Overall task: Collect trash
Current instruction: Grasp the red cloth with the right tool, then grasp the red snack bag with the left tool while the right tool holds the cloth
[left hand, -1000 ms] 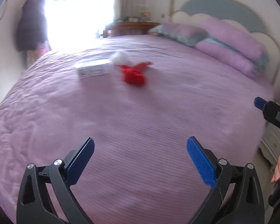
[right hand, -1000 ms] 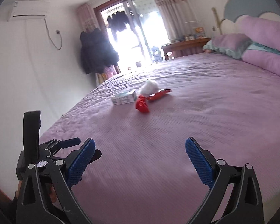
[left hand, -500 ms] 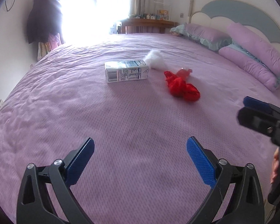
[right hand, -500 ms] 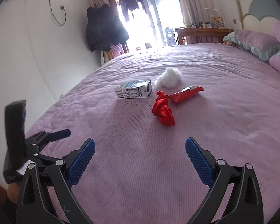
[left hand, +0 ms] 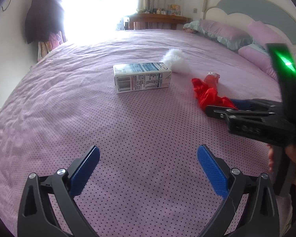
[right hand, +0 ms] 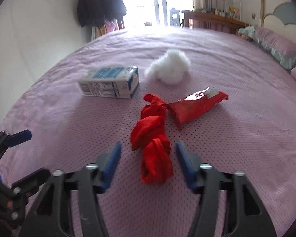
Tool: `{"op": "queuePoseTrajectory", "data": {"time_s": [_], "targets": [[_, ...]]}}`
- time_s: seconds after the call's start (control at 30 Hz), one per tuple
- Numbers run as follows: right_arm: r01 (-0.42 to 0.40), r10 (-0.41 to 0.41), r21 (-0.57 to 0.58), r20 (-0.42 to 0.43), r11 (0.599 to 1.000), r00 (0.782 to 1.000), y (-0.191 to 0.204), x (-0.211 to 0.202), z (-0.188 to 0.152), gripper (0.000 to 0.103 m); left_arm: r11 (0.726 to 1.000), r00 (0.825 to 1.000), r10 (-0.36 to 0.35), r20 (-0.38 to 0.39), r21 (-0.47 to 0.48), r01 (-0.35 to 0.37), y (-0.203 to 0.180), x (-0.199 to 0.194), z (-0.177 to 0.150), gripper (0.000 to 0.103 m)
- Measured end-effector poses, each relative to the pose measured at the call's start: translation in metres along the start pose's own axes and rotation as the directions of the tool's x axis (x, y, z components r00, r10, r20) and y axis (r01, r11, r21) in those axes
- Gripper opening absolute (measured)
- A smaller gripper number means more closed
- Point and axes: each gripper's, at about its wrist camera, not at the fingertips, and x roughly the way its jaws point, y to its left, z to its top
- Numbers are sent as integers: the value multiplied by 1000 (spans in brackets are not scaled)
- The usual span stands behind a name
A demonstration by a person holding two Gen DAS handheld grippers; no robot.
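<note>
Bed: covered by a lilac dotted spread, carrying all the trash near its middle.
Red cloth: knotted, lying lengthwise between the pads of the right hand-held gripper; in the left wrist view at 3 o'clock, partly hidden behind the right tool.
Right hand-held gripper: jaws closing, narrowed around the near end of the red cloth; blue pads just beside the cloth on either side, a thin strip of spread visible between pad and cloth, so not yet pressing.
Left hand-held gripper: jaws wide apart, nothing between them, only bare spread beneath; seen in the right wrist view at 8 o'clock.
Carton: white and blue, lying on its side at 11 o'clock from the red cloth, barcode face toward the camera.
Red wrapper: crumpled, torn open at its far end, at 1 o'clock from the red cloth, its near tip touching the cloth's knot or just beside it.
White fluff: soft ball at 12 o'clock, beyond the wrapper, just beside the carton's end.
Pillows: lilac with teal frills, at 2 o'clock by the headboard, well apart from the trash.
Person's hand: fingers at the right edge of the left wrist view, under the right tool's handle.
</note>
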Motion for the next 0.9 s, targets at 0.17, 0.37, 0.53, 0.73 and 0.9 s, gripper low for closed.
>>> {"op": "queuePoseTrajectory", "data": {"time_s": [0.17, 0.37, 0.53, 0.73, 0.9], "targets": [[-39, 38, 8, 77, 999, 996, -9, -26, -12, 28, 1000, 1000, -10, -16, 3, 10, -8, 2, 1, 99], [-55, 48, 57, 112, 997, 993, -39, -61, -26, 28, 999, 1000, -20, -5, 46, 20, -38, 14, 24, 99], [-56, 45, 87, 117, 995, 992, -67, -78, -32, 28, 994, 996, -84, -8, 64, 84, -71, 46, 51, 99], [-35, 22, 101, 132, 994, 991, -92, -90, -37, 28, 987, 991, -131, -37, 92, 134, -104, 88, 78, 99], [-32, 16, 110, 139, 993, 990, -106, -92, -38, 28, 986, 991, -120, -52, 115, 125, -122, 117, 98, 99]]}}
